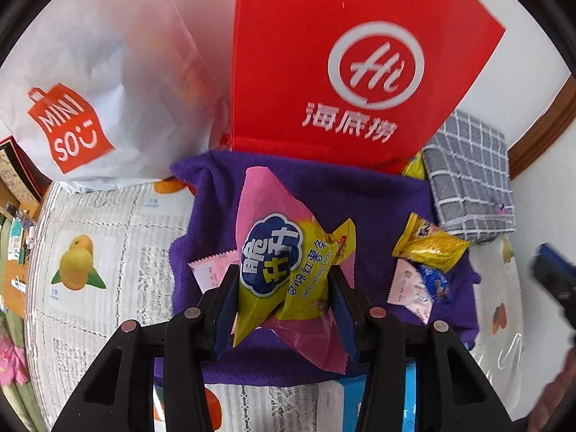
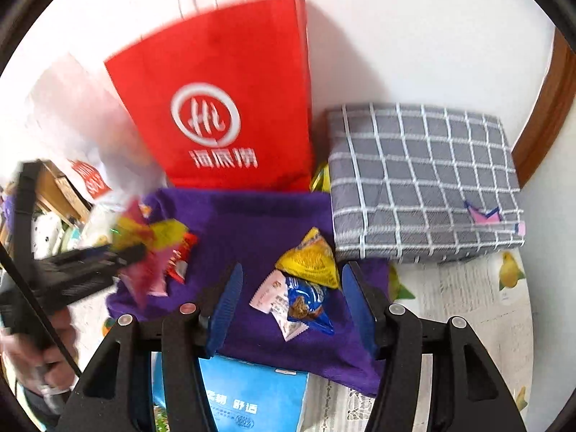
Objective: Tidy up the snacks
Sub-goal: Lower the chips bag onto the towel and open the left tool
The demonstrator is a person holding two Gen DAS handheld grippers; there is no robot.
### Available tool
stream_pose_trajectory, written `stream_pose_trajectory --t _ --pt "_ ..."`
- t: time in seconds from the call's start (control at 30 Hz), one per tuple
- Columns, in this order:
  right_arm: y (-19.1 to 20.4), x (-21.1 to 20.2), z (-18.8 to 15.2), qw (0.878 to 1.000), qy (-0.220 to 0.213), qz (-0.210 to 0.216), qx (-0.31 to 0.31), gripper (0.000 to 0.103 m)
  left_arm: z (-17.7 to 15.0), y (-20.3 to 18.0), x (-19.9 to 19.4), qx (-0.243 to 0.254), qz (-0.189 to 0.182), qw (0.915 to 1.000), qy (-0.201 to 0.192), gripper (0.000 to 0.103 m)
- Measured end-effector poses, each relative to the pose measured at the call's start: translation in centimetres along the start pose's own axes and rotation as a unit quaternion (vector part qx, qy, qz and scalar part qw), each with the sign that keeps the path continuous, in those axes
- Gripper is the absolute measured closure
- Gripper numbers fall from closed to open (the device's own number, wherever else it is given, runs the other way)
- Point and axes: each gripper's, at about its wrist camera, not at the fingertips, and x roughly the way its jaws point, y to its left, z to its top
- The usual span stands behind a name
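Observation:
My left gripper [image 1: 282, 280] is shut on a yellow and pink sweet potato stick packet [image 1: 284, 252], held above the purple towel [image 1: 378, 198]. A small pink-white packet [image 1: 208, 270] lies beside it. Farther right on the towel lie a yellow packet [image 1: 428, 244], a pink-white packet [image 1: 410, 288] and a blue packet [image 1: 435, 284]. In the right wrist view my right gripper [image 2: 293, 288] is open above those same snacks: yellow packet [image 2: 309, 259], blue packet [image 2: 306, 302], pink-white packet [image 2: 270, 295]. Its pads touch none of them. The left gripper [image 2: 90, 262] shows blurred at the left.
A red paper bag [image 1: 342, 54] and a white Miniso bag [image 1: 108, 72] stand behind the towel against the wall. A grey checked folded cloth [image 2: 421, 180] sits at the right. A blue tissue pack [image 2: 252, 396] lies near the front. A fruit-print tablecloth [image 1: 90, 252] covers the table.

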Motion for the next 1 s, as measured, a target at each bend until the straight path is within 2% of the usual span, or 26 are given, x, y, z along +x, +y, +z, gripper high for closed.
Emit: stream_pose_trajectory --t 0.27,0.47,0.6,0.77,1.0 --pt "0.7 -2.8 0.0 0.998 -0.046 -0.011 -0.028 0.041 -0.3 -0.4 1.7 0.008 0.021 0.9995 0.024 0.058" --pt "1.2 -2.9 0.0 0.998 -0.054 -0.010 -0.039 0.041 -0.4 -0.6 2.3 0.013 0.033 0.9987 0.035 0.056" --pt "1.7 -2.6 -0.2 0.997 -0.056 -0.026 -0.051 0.041 -0.3 -0.6 2.5 0.015 0.033 0.9984 0.044 0.054" --pt "2.3 -2.2 -0.3 0.995 -0.060 -0.038 -0.066 0.041 -0.1 -0.6 2.4 0.016 0.027 0.9984 0.047 0.041" --pt "2.9 -2.0 -0.4 0.993 -0.063 -0.054 -0.079 0.041 0.2 -0.9 0.7 0.028 0.033 0.9990 0.015 0.034"
